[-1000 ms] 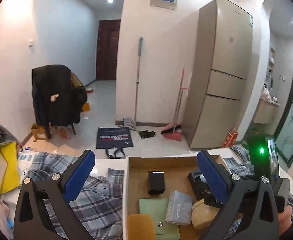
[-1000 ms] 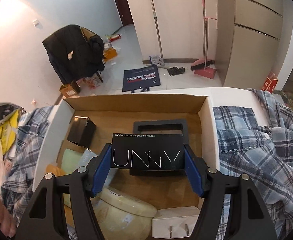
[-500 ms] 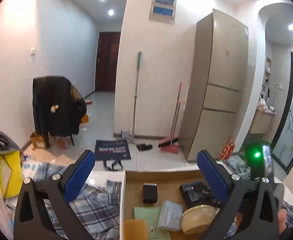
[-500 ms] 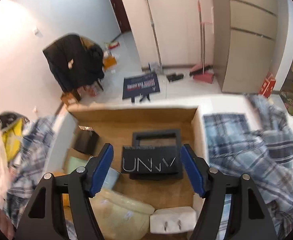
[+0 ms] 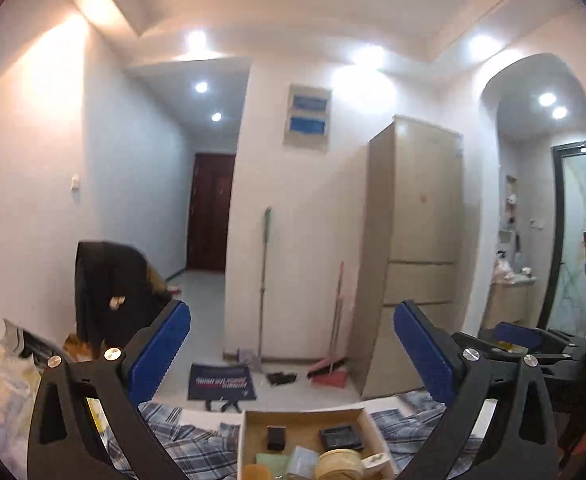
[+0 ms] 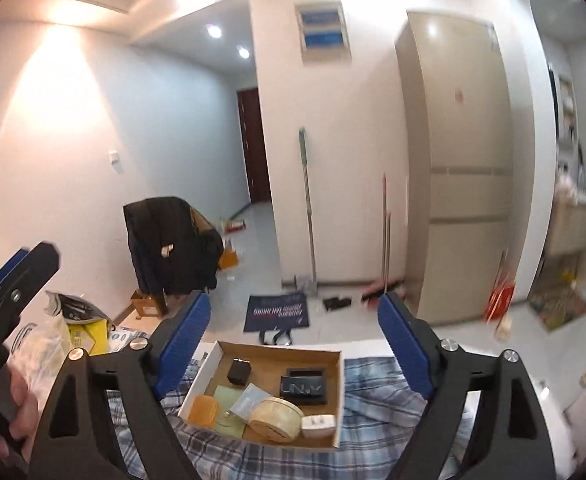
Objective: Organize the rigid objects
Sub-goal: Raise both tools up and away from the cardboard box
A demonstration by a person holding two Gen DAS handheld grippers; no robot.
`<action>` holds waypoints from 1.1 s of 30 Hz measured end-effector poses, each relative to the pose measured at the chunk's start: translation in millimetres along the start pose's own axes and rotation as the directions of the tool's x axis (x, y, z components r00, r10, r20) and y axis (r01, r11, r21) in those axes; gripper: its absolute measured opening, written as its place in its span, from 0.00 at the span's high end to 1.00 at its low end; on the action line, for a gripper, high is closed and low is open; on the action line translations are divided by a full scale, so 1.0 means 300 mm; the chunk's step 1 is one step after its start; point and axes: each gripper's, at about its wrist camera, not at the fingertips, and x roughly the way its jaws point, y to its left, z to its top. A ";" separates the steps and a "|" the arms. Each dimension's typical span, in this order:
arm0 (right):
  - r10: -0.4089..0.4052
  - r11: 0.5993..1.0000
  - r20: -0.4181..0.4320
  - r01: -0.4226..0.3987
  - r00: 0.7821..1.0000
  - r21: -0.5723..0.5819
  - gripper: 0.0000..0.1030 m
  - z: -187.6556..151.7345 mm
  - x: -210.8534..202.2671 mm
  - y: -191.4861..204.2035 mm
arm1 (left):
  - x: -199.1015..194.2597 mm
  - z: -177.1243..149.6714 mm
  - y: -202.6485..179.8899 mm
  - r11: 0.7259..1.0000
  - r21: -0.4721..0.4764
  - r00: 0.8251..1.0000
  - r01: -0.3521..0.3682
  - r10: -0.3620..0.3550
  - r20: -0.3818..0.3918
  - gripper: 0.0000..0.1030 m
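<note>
"UN..V" is read in white on the flat black box (image 6: 303,389), laid at 3 o'clock inside the shallow cardboard tray (image 6: 339,380) w/ a round cream tin (image 6: 277,421), white plug adapter (image 6: 319,425) & small black cube box (image 6: 239,371). Left gripper (image 5: 292,354) & right gripper (image 6: 294,346): fingers spread, nothing held. Plaid cloth (image 6: 377,436) is seen under the tray.

**Box on the cloth, lower centre of frame**

A cardboard box (image 6: 335,392) lies on a checked cloth (image 6: 377,424) over the worktop; in it, a small cube box (image 6: 239,371) upper left, a lettered flat box (image 6: 303,386) upper right, a round tin (image 6: 276,420) lower centre, a plug adapter (image 6: 319,426) right of the tin; behind, the fridge (image 6: 461,184) fills the upper right.
</note>
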 end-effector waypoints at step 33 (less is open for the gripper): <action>-0.010 0.993 -0.108 0.022 0.994 0.113 0.01 -0.398 -0.429 -0.128 | -0.411 -0.223 -0.055 0.999 -0.016 0.980 0.051 -0.053 -0.194 0.00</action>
